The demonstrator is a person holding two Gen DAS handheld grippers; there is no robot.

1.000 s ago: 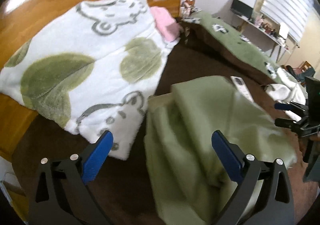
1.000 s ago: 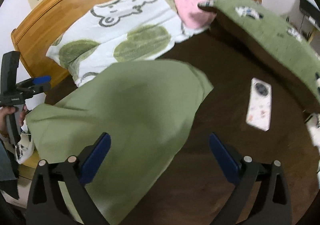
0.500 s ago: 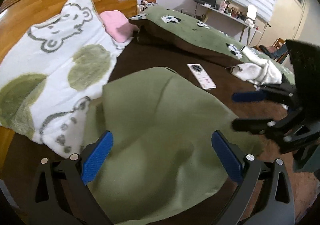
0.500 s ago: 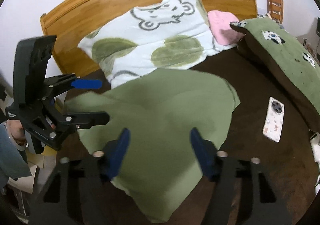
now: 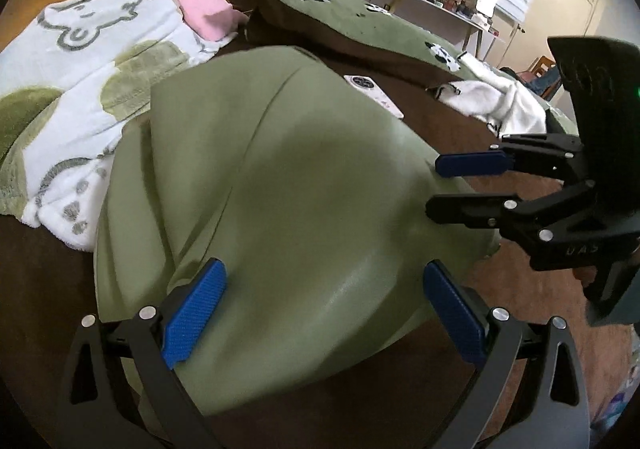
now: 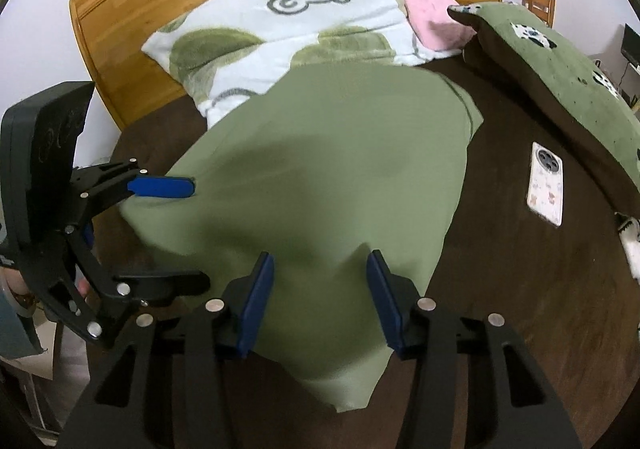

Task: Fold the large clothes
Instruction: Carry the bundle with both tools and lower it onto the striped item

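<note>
A large olive-green garment lies spread on the dark brown bed; it also shows in the right wrist view. My left gripper is open wide, its blue pads just above the garment's near edge. My right gripper is open more narrowly, its pads on either side of a raised ridge of the cloth near the front edge. Each gripper shows in the other's view: the right gripper at the garment's right edge, the left gripper at its left edge.
A white and green bear-print blanket lies against the wooden headboard, with a pink pillow beside it. A green quilt is heaped at right. A phone lies on the brown sheet. White cloth lies farther right.
Both grippers have come closer to the garment's near edge, which now looks flatter and more spread out. My right gripper's jaws have narrowed from wide open.
</note>
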